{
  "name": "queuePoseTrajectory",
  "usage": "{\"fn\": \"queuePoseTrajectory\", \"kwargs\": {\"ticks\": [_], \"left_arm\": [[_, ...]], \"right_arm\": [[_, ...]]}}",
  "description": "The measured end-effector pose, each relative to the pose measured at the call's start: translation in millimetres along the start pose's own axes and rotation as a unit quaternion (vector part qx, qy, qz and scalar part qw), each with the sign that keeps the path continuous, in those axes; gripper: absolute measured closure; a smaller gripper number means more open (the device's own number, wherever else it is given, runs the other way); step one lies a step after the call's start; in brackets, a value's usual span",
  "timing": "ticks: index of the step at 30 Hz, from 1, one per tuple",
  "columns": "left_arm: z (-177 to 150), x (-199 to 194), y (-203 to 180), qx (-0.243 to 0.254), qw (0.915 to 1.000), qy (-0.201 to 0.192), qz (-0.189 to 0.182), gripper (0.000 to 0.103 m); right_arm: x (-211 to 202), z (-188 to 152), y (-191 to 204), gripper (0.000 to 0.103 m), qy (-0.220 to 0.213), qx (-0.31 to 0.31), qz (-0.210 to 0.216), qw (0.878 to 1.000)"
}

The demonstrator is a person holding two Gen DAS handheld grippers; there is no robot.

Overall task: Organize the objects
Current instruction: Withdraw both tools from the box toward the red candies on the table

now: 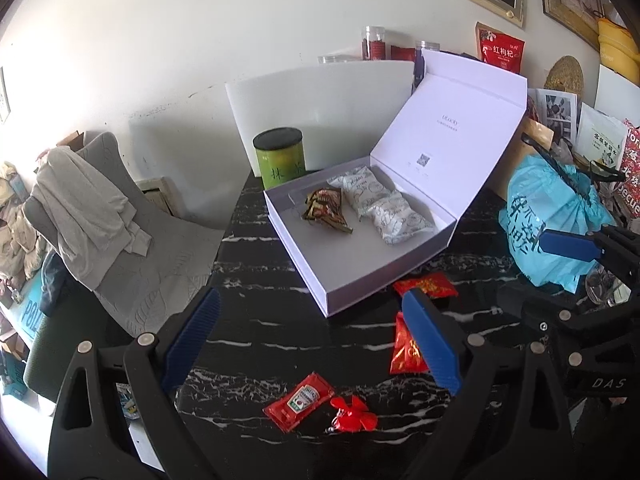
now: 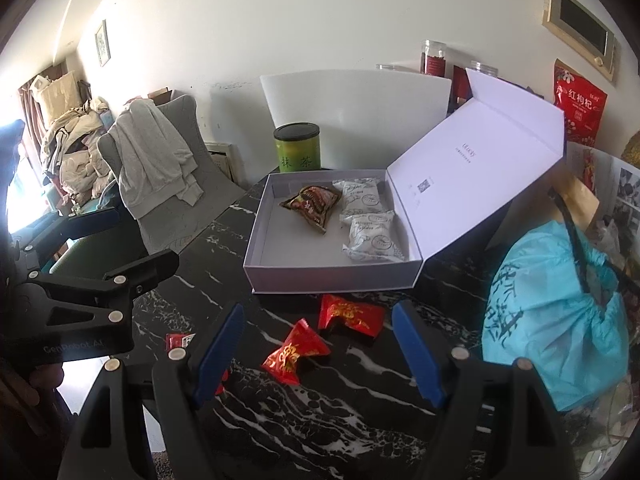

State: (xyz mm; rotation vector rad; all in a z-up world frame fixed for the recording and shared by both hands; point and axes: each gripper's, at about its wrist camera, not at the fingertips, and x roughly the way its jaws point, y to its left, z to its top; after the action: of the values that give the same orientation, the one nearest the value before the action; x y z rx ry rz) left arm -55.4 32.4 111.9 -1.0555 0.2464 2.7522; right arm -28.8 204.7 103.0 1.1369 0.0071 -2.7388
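Observation:
An open white box point(image 1: 308, 268) point(image 2: 336, 280) lies on the black marble table. It holds a brown snack packet point(image 1: 326, 210) point(image 2: 312, 204) and two white packets point(image 1: 400, 220) point(image 2: 374, 236). Two red candy packets point(image 2: 350, 316) point(image 2: 296, 352) lie in front of the box, under my open right gripper point(image 2: 318, 312), untouched. My left gripper point(image 1: 312, 298) hangs open above the table. A ketchup sachet point(image 1: 299, 400) and a small red trinket point(image 1: 354, 420) lie below it. One red candy packet point(image 1: 406, 350) sits by its right finger.
A green tea tin point(image 1: 280, 156) point(image 2: 297, 146) stands behind the box. A blue plastic bag point(image 1: 552, 216) point(image 2: 560, 320) and clutter crowd the table's right side. A grey chair point(image 1: 132, 248) draped with clothing stands to the left of the table.

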Motion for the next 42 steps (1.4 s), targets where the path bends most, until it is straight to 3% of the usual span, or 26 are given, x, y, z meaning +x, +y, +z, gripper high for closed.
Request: {"fn": "queuePoseTrajectory", "kwargs": {"ticks": [13,29,42], "left_arm": [[-35.1,10.4,5.4,0.003,0.9995,0.031,0.003,0.011],[-72.3,38.1,12.1,0.001,0.9945,0.081,-0.066,0.011],[-97.6,60.1,8.8,0.017,0.9886,0.120,-0.089,0.011]], "right_arm": [[30.8,-35.0,14.3,0.025,0.042,-0.001,0.029,0.999],[63.2,-69.5,28.6,0.025,0.100,-0.019,0.051,0.994],[86.4,-77.1,29.5,0.025,0.096,-0.032,0.046,0.994]]}}
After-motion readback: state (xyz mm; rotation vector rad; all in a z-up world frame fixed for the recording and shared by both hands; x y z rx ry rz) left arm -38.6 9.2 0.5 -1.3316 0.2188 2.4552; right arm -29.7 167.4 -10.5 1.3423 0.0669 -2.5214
